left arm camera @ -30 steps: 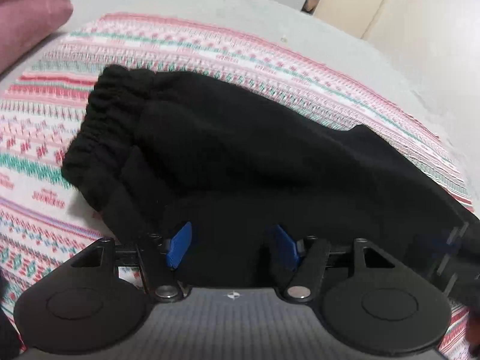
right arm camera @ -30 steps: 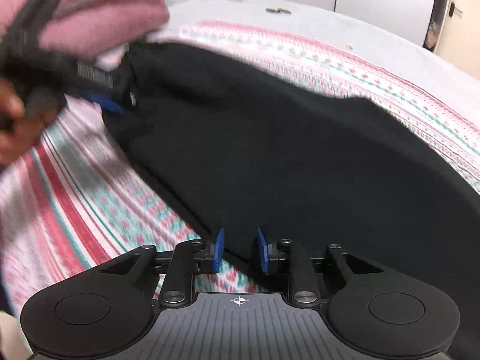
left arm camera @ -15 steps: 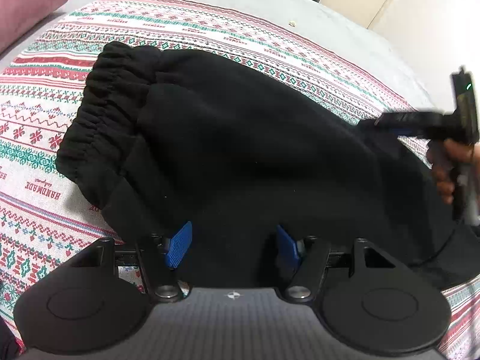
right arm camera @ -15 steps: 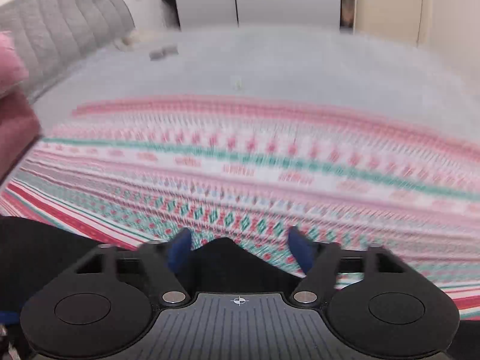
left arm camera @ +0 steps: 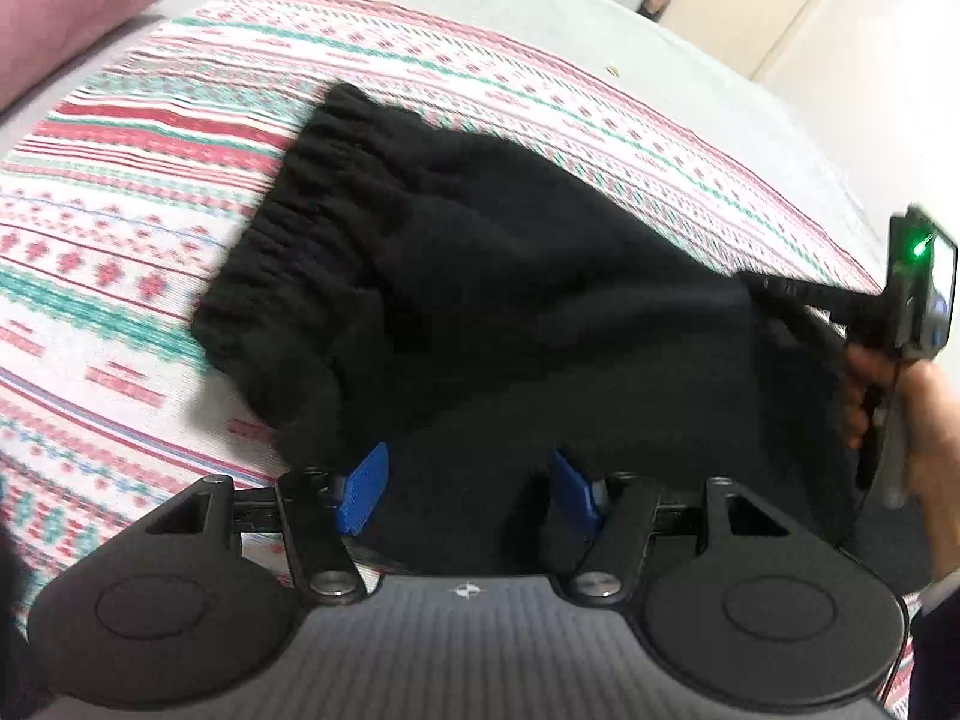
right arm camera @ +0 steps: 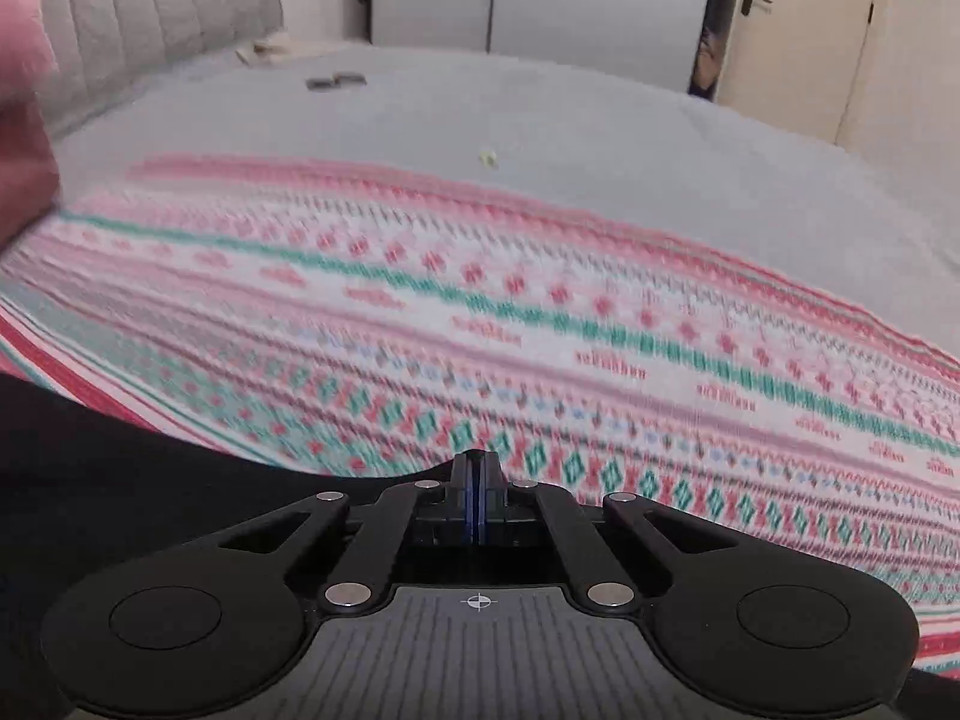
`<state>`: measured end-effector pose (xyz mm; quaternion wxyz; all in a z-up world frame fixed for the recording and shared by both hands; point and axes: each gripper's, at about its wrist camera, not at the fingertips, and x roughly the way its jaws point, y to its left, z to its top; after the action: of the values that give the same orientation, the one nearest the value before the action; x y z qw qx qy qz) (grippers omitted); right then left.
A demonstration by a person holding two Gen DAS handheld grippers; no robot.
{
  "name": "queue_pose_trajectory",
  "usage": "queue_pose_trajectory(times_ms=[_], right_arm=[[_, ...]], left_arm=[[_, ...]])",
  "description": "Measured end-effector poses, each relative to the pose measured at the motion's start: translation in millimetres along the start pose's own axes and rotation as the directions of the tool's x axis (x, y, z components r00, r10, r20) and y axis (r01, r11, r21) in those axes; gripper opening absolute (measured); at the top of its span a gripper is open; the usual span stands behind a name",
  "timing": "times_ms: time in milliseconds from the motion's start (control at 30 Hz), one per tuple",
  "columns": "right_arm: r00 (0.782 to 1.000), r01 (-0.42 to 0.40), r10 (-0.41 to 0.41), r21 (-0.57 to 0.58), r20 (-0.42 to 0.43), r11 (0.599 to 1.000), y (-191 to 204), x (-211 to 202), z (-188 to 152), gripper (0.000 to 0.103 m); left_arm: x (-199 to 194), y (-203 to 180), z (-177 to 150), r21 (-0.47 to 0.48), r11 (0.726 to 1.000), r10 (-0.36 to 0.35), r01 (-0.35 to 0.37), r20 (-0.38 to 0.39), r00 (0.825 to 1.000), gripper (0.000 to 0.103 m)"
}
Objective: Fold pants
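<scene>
Left tongs (left arm camera: 465,489) stand wide, blue pads (left arm camera: 362,487) apart, with black pants (left arm camera: 510,312) between and under them; whether the pads press the cloth cannot be told. The pants stretch ahead of these tongs over a patterned blanket (left arm camera: 120,228), their ribbed waistband (left arm camera: 288,252) ahead to the left. To the right, a hand (left arm camera: 900,414) holds the right tongs (left arm camera: 774,291), whose tip meets the pants' far right edge. In the right wrist view those tongs (right arm camera: 478,498) are closed tight, pads together, a peak of black cloth at their tip; a grip on it looks likely but is not clear. Beyond lie the blanket, grey bed (right arm camera: 540,114), and a door (right arm camera: 786,30).
</scene>
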<state>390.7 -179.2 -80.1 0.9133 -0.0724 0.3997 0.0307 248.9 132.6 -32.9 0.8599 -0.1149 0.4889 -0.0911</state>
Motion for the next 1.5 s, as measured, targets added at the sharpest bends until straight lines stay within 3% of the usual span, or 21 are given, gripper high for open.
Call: queue_pose_trajectory(times_ms=[67, 167, 233, 300, 433, 533, 633, 700, 800, 867, 1067, 1267, 1367, 1500], right_arm=[[0.999, 0.052, -0.052, 0.007, 0.013, 0.999, 1, 1, -12, 0.0], [0.989, 0.145, -0.145, 0.009, 0.024, 0.989, 14, -1, -11, 0.001], [0.983, 0.183, -0.184, 0.038, 0.012, 0.982, 12, -5, -9, 0.012], [0.985, 0.167, -0.17, 0.088, 0.027, 0.982, 5, -23, -10, 0.019], [0.998, 0.025, -0.033, 0.115, 0.061, 0.993, 1, -79, -31, 0.023], [0.996, -0.076, 0.078, 0.046, -0.032, 0.996, 17, -98, -63, 0.029], [0.979, -0.133, 0.129, -0.012, -0.159, 0.991, 34, -108, -109, 0.029], [0.982, -0.122, 0.111, -0.064, -0.152, 0.99, 36, -126, -128, 0.029], [0.972, -0.157, 0.154, -0.004, -0.179, 0.988, 23, -143, -147, 0.029], [0.976, -0.165, 0.161, -0.021, -0.147, 0.986, 20, -149, -160, 0.029], [0.975, -0.202, 0.209, 0.094, -0.07, 0.975, 6, -162, -166, 0.029], [0.973, -0.204, 0.201, -0.008, -0.113, 0.979, 11, -157, -170, 0.03], [0.972, -0.186, 0.187, 0.022, -0.144, 0.982, -16, -156, -165, 0.036], [0.982, -0.061, 0.079, 0.108, -0.17, 0.992, -85, -154, -168, 0.036]], left_arm=[[-9, 9, 3, -0.018, 1.0, 0.018, -0.018, 0.039, 0.999, 0.084], [-24, 22, 8, -0.076, 0.996, -0.042, 0.048, 0.08, 0.996, 0.084], [-32, 26, 11, -0.08, 0.994, -0.06, 0.069, 0.109, 0.992, 0.084], [-38, 28, 13, -0.082, 0.994, -0.056, 0.067, 0.132, 0.99, 0.084], [-35, 28, 18, -0.083, 0.995, -0.051, 0.063, 0.143, 0.988, 0.084], [-22, 28, 20, -0.092, 0.995, -0.033, 0.045, 0.131, 0.991, 0.083], [-13, 29, 23, -0.106, 0.994, -0.016, 0.031, 0.134, 0.991, 0.078], [-11, 29, 25, -0.108, 0.994, -0.007, 0.022, 0.143, 0.99, 0.074], [-7, 30, 27, -0.11, 0.994, 0.007, 0.01, 0.152, 0.988, 0.071], [-5, 28, 23, -0.094, 0.995, 0.029, -0.014, 0.157, 0.987, 0.071], [-7, 10, 17, -0.008, 0.995, 0.1, -0.1, 0.174, 0.98, 0.072], [7, 3, 13, 0.078, 0.982, 0.156, -0.172, 0.179, 0.971, 0.072], [9, 0, 10, 0.113, 0.975, 0.169, -0.192, 0.189, 0.967, 0.072], [10, 3, 10, 0.125, 0.973, 0.167, -0.192, 0.191, 0.967, 0.072]])
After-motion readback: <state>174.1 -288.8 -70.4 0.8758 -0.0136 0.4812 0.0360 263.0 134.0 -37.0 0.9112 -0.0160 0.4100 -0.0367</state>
